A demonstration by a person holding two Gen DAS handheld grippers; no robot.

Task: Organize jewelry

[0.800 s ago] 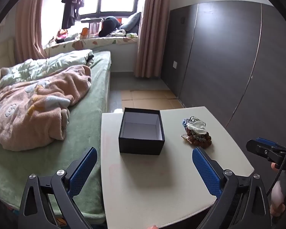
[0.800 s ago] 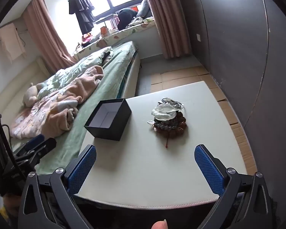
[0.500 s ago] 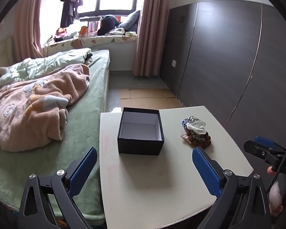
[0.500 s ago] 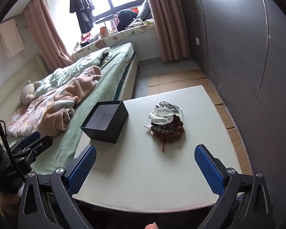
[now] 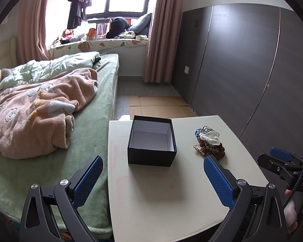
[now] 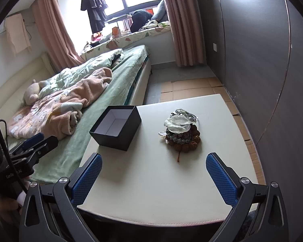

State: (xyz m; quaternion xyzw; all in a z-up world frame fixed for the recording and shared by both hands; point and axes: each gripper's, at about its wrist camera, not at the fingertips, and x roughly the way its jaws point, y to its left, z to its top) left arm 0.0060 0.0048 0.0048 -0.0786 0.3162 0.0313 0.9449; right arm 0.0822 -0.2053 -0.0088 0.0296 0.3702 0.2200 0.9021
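Observation:
An open black box [image 5: 152,141] with a white, empty inside stands on the cream table [image 5: 161,191]; it also shows in the right wrist view [image 6: 116,127]. A pile of jewelry [image 5: 209,142], brown and grey-blue bead strings with a pale white piece on top, lies to the box's right, also in the right wrist view [image 6: 180,131]. My left gripper [image 5: 151,179] is open and empty above the table's near part, short of the box. My right gripper [image 6: 154,178] is open and empty, short of the pile.
A bed [image 5: 50,121] with a green sheet and a pink blanket adjoins the table's left side. A dark wardrobe wall [image 5: 242,70] runs along the right. Cardboard sheets [image 5: 157,105] cover the floor beyond the table. The table's near edge [image 6: 151,219] is below my fingers.
Both grippers have drifted slightly, and the table and box shifted a little in both views. The jaws stayed open. Box and jewelry have not moved on the table.

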